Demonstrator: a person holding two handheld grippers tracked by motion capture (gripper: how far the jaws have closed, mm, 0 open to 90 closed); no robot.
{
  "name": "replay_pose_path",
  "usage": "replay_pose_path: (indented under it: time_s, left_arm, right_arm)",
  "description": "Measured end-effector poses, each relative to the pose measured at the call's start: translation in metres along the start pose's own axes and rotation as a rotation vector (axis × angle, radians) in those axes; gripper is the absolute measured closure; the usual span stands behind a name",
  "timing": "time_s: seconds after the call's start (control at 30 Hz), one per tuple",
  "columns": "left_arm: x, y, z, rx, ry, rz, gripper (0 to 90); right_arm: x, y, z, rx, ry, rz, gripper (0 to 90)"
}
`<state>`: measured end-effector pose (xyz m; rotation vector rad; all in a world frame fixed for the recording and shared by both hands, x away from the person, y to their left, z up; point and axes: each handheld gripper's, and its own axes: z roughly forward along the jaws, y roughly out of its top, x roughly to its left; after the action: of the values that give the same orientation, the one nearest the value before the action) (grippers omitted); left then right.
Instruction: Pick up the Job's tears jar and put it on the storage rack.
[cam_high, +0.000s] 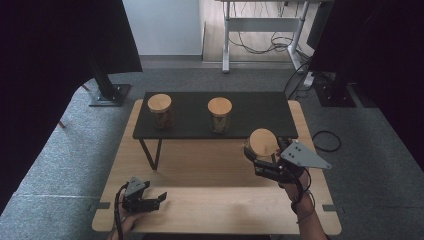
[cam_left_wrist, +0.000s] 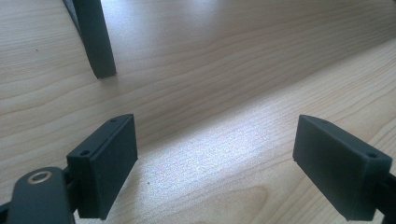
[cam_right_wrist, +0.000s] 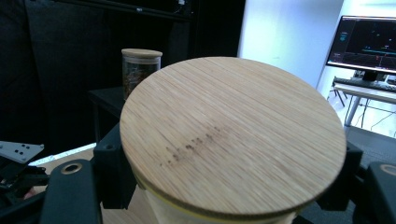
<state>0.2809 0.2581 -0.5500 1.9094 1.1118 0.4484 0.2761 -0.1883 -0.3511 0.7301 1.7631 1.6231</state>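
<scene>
1. My right gripper (cam_high: 261, 161) is clamped on a glass jar with a bamboo lid (cam_high: 262, 145). In the right gripper view the jaws press on the jar body just under the lid (cam_right_wrist: 232, 135), one on each side.
2. The held jar sits near the front right corner of the black shelf (cam_high: 250, 112), lifted or tilted off the wooden table (cam_high: 200, 170). I can't tell whether its base touches anything.
3. Two matching jars already stand on the shelf: the left jar (cam_high: 160, 111) and the middle jar (cam_high: 220, 114), well apart. The right end of the shelf is bare.
4. My read: this is the transport step, with the third jar on its way to the shelf's right end, and the placing not yet done.
5. Left gripper (cam_high: 145, 199) rests low at the near left of the table, jaws apart, nothing between them. Its own view shows bare wood and a shelf leg (cam_left_wrist: 95, 39).
6. Next move calls for lifting the jar's base over the shelf edge, keeping it upright, and setting it down right of the middle jar with a gap.
7. Risk: clipping the shelf's front edge, or the glass slipping in the grip if the jar tilts.
</scene>
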Motion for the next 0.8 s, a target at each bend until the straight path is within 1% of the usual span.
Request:
replay_pose_path:
  time_s: [0.6, 0.7, 0.8]
  left_arm:
    - [0.000, 0.000, 0.000, 0.004, -0.001, 0.005, 13.2]
    - [0.000, 0.000, 0.000, 0.006, 0.000, 0.006, 13.2]
    - [0.000, 0.000, 0.000, 0.003, -0.001, 0.002, 13.2]
  right_arm:
    - [-0.009, 0.007, 0.008, 0.003, -0.010, 0.006, 24.6]
    - [-0.011, 0.009, 0.013, 0.014, -0.013, -0.004, 24.6]
    - [-0.012, 0.010, 0.015, 0.013, -0.012, -0.006, 24.6]
